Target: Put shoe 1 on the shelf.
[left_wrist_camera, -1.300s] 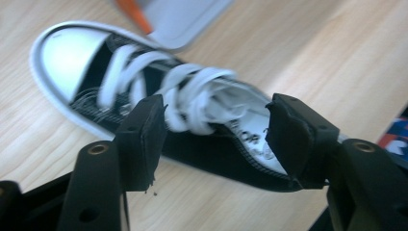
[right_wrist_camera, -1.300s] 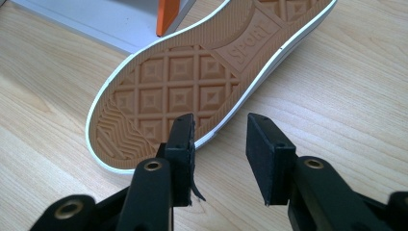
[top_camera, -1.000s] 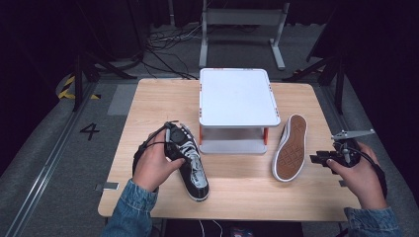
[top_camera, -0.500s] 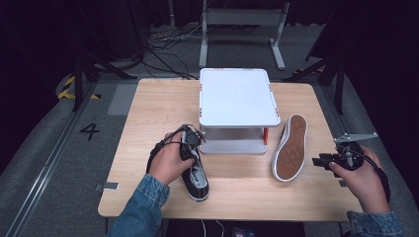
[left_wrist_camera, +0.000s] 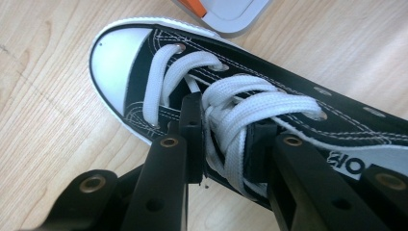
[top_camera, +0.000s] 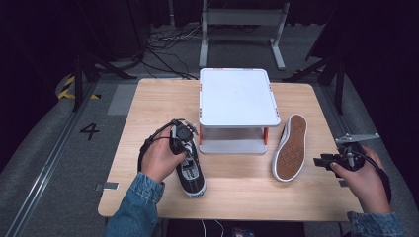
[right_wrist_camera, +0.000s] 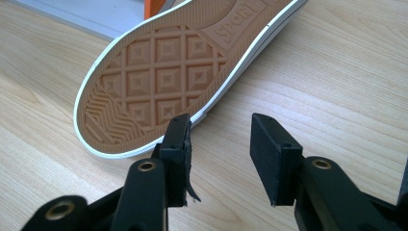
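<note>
Two grippers: left gripper [left_wrist_camera: 223,144] pinches only the shoe's [left_wrist_camera: 250,96] laces, which may slip free; right gripper [right_wrist_camera: 219,154] hangs open.

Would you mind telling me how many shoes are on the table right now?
2. One black shoe stands upright left of the white stand, with the left gripper closed on its laces. The other shoe lies right of the stand, sole up.
</note>
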{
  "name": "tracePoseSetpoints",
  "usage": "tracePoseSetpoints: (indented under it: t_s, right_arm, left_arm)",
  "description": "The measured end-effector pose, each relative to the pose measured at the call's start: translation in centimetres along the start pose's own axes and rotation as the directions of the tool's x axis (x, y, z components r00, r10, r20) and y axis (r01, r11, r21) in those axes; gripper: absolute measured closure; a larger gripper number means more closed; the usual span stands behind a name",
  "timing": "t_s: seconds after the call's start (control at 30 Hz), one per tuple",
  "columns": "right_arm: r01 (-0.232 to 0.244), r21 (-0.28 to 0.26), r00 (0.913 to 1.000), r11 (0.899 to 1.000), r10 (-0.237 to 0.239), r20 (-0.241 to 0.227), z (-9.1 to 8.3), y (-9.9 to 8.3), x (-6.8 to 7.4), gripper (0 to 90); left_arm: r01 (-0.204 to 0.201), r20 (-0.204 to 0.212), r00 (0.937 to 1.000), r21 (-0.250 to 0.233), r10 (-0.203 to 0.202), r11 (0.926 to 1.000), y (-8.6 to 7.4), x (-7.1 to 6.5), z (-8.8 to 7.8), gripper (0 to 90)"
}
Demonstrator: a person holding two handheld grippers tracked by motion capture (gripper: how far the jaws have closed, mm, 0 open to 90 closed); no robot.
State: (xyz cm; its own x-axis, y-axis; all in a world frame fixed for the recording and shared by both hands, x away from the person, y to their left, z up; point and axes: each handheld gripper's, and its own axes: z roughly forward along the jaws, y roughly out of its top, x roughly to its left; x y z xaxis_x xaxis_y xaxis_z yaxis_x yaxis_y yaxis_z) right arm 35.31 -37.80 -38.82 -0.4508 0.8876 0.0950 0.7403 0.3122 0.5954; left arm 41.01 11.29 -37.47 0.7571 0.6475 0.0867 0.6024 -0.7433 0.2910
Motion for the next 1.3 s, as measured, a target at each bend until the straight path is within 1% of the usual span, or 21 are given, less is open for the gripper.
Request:
tracePoseSetpoints:
  t_s: [0.03,0.07,0.13,0.17,0.27,0.37,0.43,0.47,0.5,0.57,0.6,0.73,0.83,0.87,0.93,0.97,1.03,1.13,1.27,1.3]
  right_arm:
    - [0.002,-0.001,1.0000,1.000,-0.002,0.000,0.0,0.0,0.0,60.8]
    - [0.007,0.001,1.0000,1.000,-0.007,-0.001,0.1,0.1,0.1,60.8]
    - [0.005,-0.002,1.0000,1.000,-0.005,-0.002,0.0,0.2,0.1,60.8]
    - [0.006,-0.005,1.0000,1.000,-0.006,-0.001,0.0,0.2,0.1,60.8]
    - [0.006,-0.005,1.0000,1.000,-0.006,-0.003,-0.1,0.2,0.1,60.8]
    - [0.002,-0.004,1.0000,1.000,-0.002,0.002,-0.1,0.2,0.0,60.8]
    - [0.004,-0.004,1.0000,1.000,-0.004,0.003,-0.1,0.1,-0.1,60.8]
    - [0.000,-0.004,1.0000,1.000,0.000,0.002,-0.1,0.1,-0.1,60.8]
    - [-0.003,-0.003,1.0000,1.000,0.003,0.001,-0.1,0.1,-0.1,60.8]
    - [-0.006,-0.003,1.0000,1.000,0.006,0.000,0.0,0.0,-0.1,60.8]
    - [-0.006,-0.003,1.0000,1.000,0.006,0.000,0.0,0.0,-0.1,60.8]
    - [-0.002,-0.002,1.0000,1.000,0.002,0.003,-0.1,-0.1,-0.1,60.8]
    - [-0.007,0.002,1.0000,1.000,0.007,0.001,-0.2,-0.2,-0.1,60.8]
    - [-0.011,-0.002,0.9999,1.000,0.011,0.001,-0.2,-0.3,-0.1,60.8]
    - [-0.012,-0.004,0.9999,1.000,0.012,0.004,-0.3,-0.3,-0.2,60.8]
    - [-0.012,-0.004,0.9999,1.000,0.012,0.004,-0.3,-0.3,-0.2,60.8]
    - [-0.014,-0.001,0.9999,1.000,0.014,0.003,-0.2,-0.3,-0.2,60.8]
    - [-0.018,0.005,0.9998,1.000,0.018,0.003,-0.1,-0.5,-0.2,60.8]
    - [-0.025,0.001,0.9997,1.000,0.025,0.000,-0.2,-0.7,-0.3,60.9]
    - [-0.026,0.005,0.9996,1.000,0.026,0.008,-0.3,-0.8,-0.3,60.9]
  left_arm:
    - [0.011,0.011,0.9999,-0.005,-0.011,0.9999,-0.1,0.1,-0.5,75.0]
    - [0.023,0.013,0.9997,-0.025,-0.023,0.9994,-0.2,0.2,-1.3,74.6]
    - [0.025,0.014,0.9996,-0.029,-0.024,0.9993,-0.2,0.3,-1.6,74.6]
    - [0.033,0.019,0.9993,-0.039,-0.032,0.9987,-0.3,0.4,-2.3,74.6]
    - [0.043,0.029,0.9987,-0.056,-0.041,0.9975,-0.2,0.8,-3.2,74.6]
    - [0.043,0.019,0.9989,-0.061,-0.042,0.9972,0.0,1.1,-4.1,74.6]
    - [0.036,0.009,0.9993,-0.054,-0.036,0.9979,0.2,1.3,-4.7,74.5]
    - [0.036,0.009,0.9993,-0.054,-0.036,0.9979,0.2,1.3,-4.7,74.5]
    - [0.028,-0.001,0.9996,-0.049,-0.028,0.9984,0.4,1.4,-5.4,74.5]
    - [0.021,0.000,0.9998,-0.047,-0.021,0.9987,0.7,1.6,-6.1,74.5]
    - [0.021,0.000,0.9998,-0.047,-0.021,0.9987,0.7,1.6,-6.1,74.5]
    - [0.017,-0.016,0.9997,-0.054,-0.018,0.9984,1.1,2.0,-7.4,74.5]
    - [0.005,-0.032,0.9994,-0.057,-0.007,0.9984,1.4,2.3,-8.4,74.4]
    - [0.007,-0.036,0.9993,-0.060,-0.010,0.9982,1.5,2.4,-8.7,74.4]
    - [0.000,-0.053,0.9986,-0.066,-0.003,0.9979,1.9,2.8,-9.7,74.4]
    - [0.000,-0.053,0.9986,-0.066,-0.003,0.9979,1.9,2.8,-9.7,74.4]
    - [-0.009,-0.074,0.9972,-0.073,0.004,0.9973,2.4,2.9,-10.6,74.4]
    - [-0.034,-0.101,0.9946,-0.079,0.026,0.9963,3.2,3.1,-11.6,74.4]
    - [-0.059,-0.116,0.9921,-0.099,0.047,0.9934,4.4,3.5,-12.6,74.4]
    - [-0.063,-0.119,0.9916,-0.104,0.051,0.9926,4.6,3.5,-12.8,74.4]
